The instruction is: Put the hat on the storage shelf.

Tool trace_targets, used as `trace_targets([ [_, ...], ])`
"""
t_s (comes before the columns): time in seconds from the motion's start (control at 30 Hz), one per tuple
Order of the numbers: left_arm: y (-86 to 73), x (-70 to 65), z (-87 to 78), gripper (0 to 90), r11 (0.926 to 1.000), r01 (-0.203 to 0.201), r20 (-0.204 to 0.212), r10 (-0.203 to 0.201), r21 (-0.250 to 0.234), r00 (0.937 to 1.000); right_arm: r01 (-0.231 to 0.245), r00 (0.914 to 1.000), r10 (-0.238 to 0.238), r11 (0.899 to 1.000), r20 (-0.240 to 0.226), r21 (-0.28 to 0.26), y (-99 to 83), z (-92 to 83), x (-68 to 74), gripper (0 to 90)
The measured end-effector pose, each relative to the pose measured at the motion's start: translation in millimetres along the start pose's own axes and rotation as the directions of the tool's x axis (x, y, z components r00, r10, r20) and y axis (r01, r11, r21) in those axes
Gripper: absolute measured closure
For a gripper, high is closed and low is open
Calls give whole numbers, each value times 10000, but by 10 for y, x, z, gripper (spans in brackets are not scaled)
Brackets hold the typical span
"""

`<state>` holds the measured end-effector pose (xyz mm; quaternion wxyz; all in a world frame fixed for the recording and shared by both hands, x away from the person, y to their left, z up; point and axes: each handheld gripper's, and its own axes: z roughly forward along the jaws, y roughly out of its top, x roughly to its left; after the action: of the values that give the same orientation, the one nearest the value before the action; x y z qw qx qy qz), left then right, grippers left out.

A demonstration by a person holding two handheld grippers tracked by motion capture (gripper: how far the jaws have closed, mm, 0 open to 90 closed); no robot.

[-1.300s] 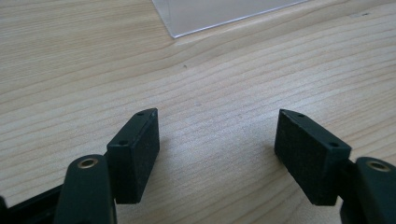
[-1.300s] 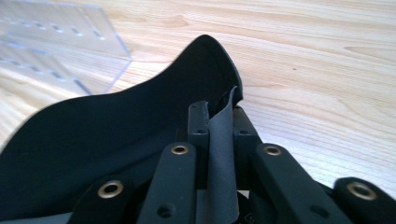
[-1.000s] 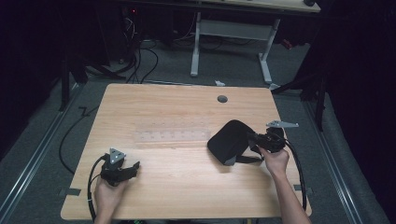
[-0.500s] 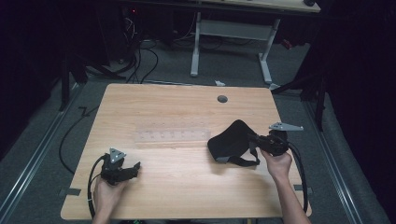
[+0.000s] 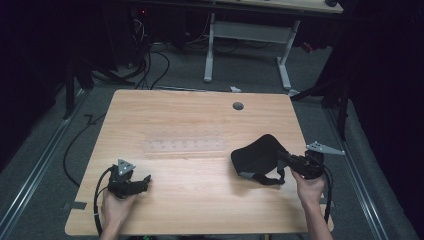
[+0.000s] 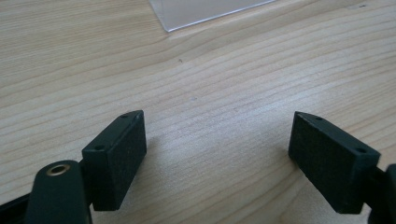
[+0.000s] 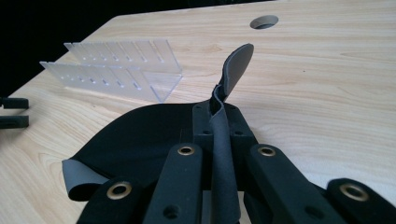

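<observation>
On the light wooden table [image 5: 200,200], left of centre and toward the middle, lies a clear acrylic rack with a row of small slots [image 5: 184,145]. From the right gripper view the clear rack [image 7: 116,70] shows as two ribbed transparent walls meeting in a trough, and nothing sits in the slots that can be seen. Near the far edge of the table is a round cable hole [image 5: 238,106].

At the right side of the table, near the right edge and well apart from the rack, is a black soft fabric piece with a grey inner face [image 5: 256,155]. It is limp and rounded, bulging like a shallow pouch, with a narrow strap-like band curling under its near side. In the right gripper view the fabric [image 7: 140,135] spreads dark and matte toward the left, its grey lining turning out at the near left corner, and a thin grey-edged flap stands up from between the jaws, bending over at its tip.

The right gripper [image 5: 292,162], held in the person's right hand [image 5: 307,187], is clamped tight on the right edge of that fabric, the fold pinched flat between its two black pads.

The left gripper [image 5: 145,181] rests low over the near left part of the table in the person's left hand [image 5: 116,207]. Its jaws have just been opening and now stand wide apart with bare wood between them; one black pad [image 6: 119,154] shows clearly in the left gripper view.
</observation>
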<state>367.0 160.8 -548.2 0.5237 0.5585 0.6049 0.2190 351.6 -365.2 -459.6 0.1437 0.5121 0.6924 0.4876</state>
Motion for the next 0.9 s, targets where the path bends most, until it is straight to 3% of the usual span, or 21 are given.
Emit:
trace_targets([
  [0.27,21,-95,-55,199,9999,-152,574,149,53,9982,-94,10000,93,9999,-19,-84,-80,-120,74,867],
  [0.5,62,-242,-107,202,9994,-302,1265,317,-139,9915,-97,9993,89,9997,-374,-225,-123,-109,196,867],
  [0.8,71,-444,-176,190,9980,-633,2287,615,6,9715,-128,9968,105,9995,-798,-293,-165,-122,366,867],
  [0.9,81,-508,-208,189,9985,-542,2675,507,56,9622,-82,9954,51,9994,-953,-324,-182,-103,425,867],
])
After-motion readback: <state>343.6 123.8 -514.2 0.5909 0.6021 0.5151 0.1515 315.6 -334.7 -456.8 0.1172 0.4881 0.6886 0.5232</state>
